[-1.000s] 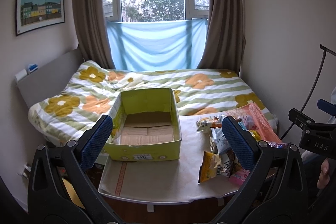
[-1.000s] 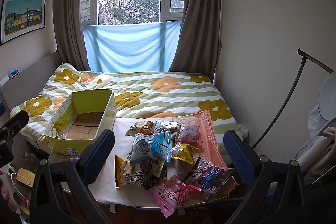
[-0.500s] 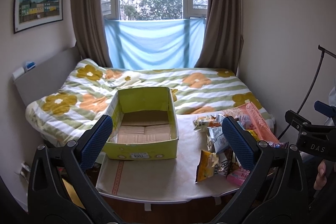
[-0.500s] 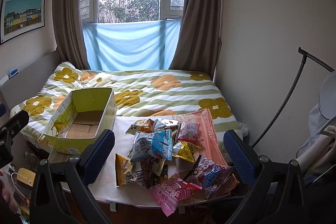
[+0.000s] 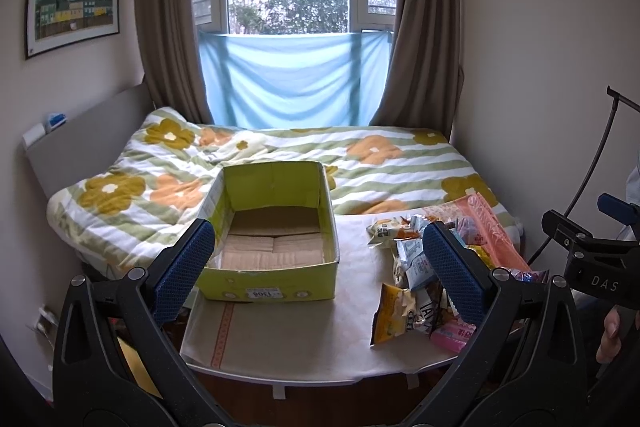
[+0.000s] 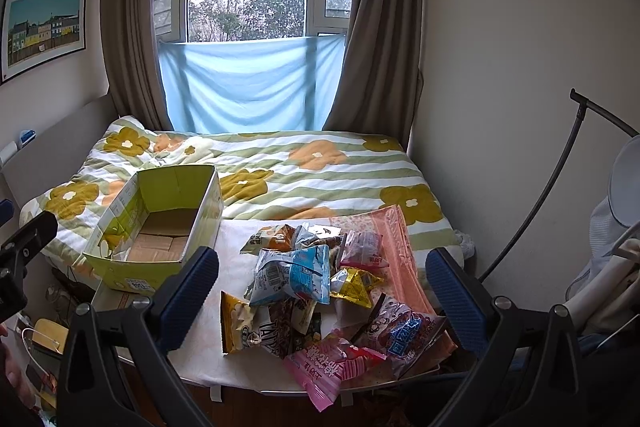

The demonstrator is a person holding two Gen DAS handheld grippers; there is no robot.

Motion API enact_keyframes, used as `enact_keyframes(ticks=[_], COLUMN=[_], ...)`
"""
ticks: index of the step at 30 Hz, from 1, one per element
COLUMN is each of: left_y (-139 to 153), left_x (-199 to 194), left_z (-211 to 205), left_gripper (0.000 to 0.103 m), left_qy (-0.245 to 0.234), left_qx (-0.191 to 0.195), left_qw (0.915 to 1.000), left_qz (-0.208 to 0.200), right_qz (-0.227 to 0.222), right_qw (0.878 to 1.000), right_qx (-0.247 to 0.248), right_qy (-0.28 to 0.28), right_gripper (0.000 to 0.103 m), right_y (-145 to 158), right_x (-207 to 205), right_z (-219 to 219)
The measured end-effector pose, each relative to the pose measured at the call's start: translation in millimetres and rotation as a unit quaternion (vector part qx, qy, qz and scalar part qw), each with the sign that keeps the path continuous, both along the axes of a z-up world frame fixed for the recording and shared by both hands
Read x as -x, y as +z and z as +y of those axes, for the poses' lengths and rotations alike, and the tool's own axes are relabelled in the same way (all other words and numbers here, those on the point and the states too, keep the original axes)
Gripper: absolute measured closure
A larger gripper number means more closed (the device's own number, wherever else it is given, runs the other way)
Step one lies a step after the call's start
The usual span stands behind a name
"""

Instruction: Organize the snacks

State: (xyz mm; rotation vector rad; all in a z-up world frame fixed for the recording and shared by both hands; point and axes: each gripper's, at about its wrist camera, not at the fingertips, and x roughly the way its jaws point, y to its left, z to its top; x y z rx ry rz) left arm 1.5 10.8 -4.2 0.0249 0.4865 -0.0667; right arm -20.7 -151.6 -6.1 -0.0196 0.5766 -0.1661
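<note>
— Bedroom, low table (image 5: 280,339) at the foot of the bed (image 5: 380,163). What's nearest?

— Both tools, held back from the table edge. The left gripper (image 5: 316,267) has its fingers (image 5: 182,269) spread wide with nothing between them. The right gripper (image 6: 320,291) is the same: wide apart, empty.

— And the snacks (image 6: 320,291)?

— Heaped on the table's right half, loose packets overlapping. A pink packet (image 6: 332,363) hangs over the near edge, a yellow bag (image 6: 236,323) lies at the pile's left, a blue one (image 6: 296,275) sits on top. Behind them a pink tray (image 6: 396,251) lies slanted against the bed.

— The box (image 5: 276,227)?

— Green, open, on the table's left, well apart from the pile. Only its cardboard floor shows inside.

— So which step?

— The very start, I'd say: nothing packed yet. The right gripper faces the pile, so it likely takes the first packet, probably the blue one on top, pinching a crimped edge, then carries it left into the box.
</note>
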Motion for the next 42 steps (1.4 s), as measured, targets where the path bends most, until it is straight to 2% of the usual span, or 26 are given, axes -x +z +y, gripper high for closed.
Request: enact_keyframes(ticks=[30,36,42], left_y=[-3.4,-5.1,-28.0], left_x=[-9.7,-32.0,-62.1], left_z=[2.4,-9.6,-35.9], left_gripper=[0.000,0.000,0.000], left_qy=[-0.009,-0.049,-0.125], left_qx=[0.006,0.001,0.008], left_qw=[0.9998,0.9976,0.9888], left_qz=[0.018,0.049,0.082], right_qz=[0.003,0.024,0.065], right_qw=[1.000,0.999,0.997], right_qx=[-0.002,-0.008,0.013], right_qy=[-0.005,-0.029,-0.044], right_gripper=[0.000,0.000,0.000], right_y=[-7.9,-5.4,-22.6], right_x=[0.4,1.1,-1.4], right_z=[-7.8,-20.7,-44.7])
